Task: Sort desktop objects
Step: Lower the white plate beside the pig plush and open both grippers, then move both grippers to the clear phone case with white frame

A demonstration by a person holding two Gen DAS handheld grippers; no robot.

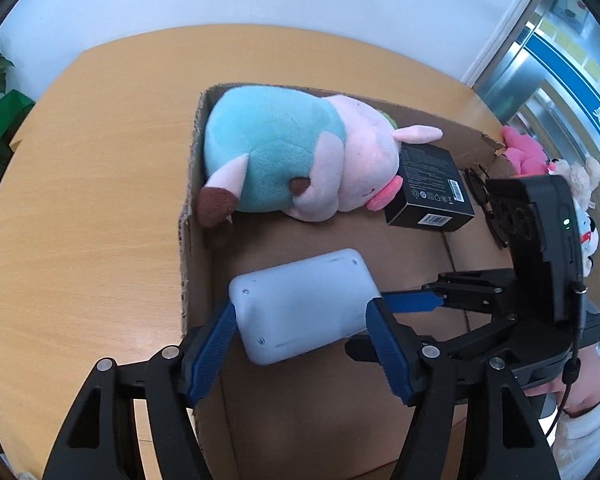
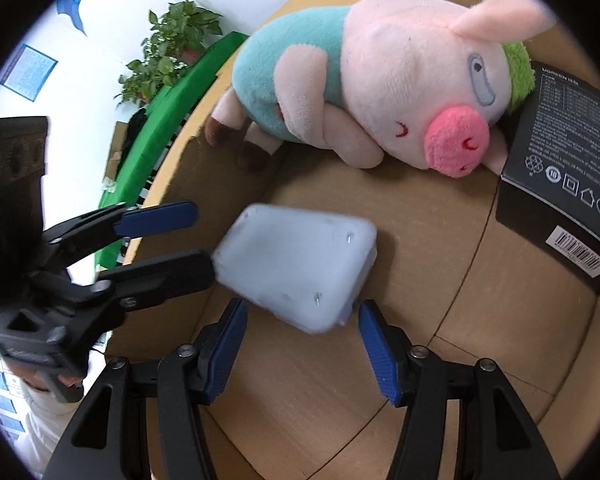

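Observation:
A pale grey plastic case lies in a shallow cardboard box on a round wooden table. My left gripper has a blue pad on each side of the case and grips it. In the right wrist view the case sits just ahead of my right gripper, whose jaws stand open and apart from it. The left gripper also shows there, at the case's left end. A pink and teal plush pig and a black carton lie at the far end of the box.
The wooden table stretches to the left of the box. More plush toys sit beyond the box's far right corner. A green chair and a potted plant stand off the table's far side, by a white wall.

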